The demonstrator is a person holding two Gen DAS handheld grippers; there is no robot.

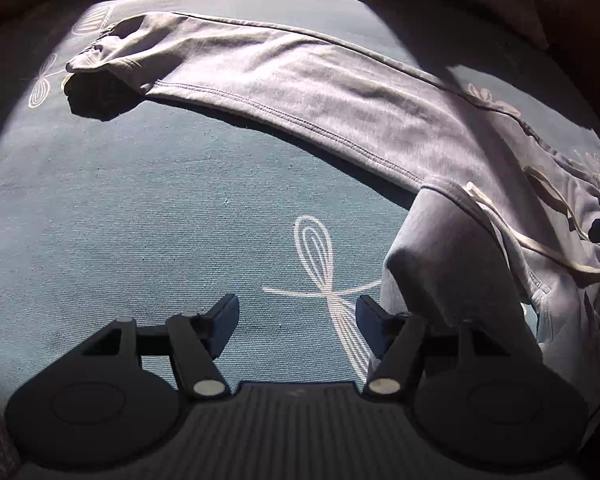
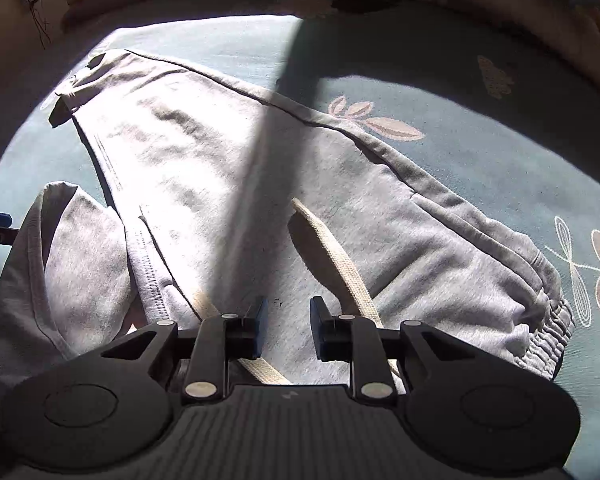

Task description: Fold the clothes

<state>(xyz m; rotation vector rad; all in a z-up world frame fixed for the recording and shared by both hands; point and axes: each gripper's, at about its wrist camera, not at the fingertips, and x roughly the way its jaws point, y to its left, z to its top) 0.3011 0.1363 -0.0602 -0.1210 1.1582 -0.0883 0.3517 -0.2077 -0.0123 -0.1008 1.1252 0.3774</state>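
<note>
Grey sweatpants (image 1: 308,92) lie on a teal bedsheet (image 1: 140,208) with white line-drawn flowers, legs stacked one on the other so the pair reads as a single long strip; that looks like the lengthwise fold already made. Far left, the cuffs (image 1: 100,52) are bunched and slightly raised, throwing a hard shadow in the sunlight. Left gripper (image 1: 298,326) hangs over bare sheet beside the inner-leg seam, jaws wide apart, nothing between them; a loose hump of grey fabric (image 1: 452,248) rises just beside its right finger, touching or behind it, can't tell which. Probably staged there to take that hump or the seam edge next. Moving right: right gripper (image 2: 288,330) sits above the waist area, jaws parted by a narrow gap, pads clear of the cloth, nothing pinched. The cream drawstring (image 2: 340,256) runs up past its right finger, a second length passes under its left finger. Elastic waistband (image 2: 548,320) is gathered at far right. My read: both tongs are released, and the next grab needs to avoid catching only the drawstring instead of the waistband.
</note>
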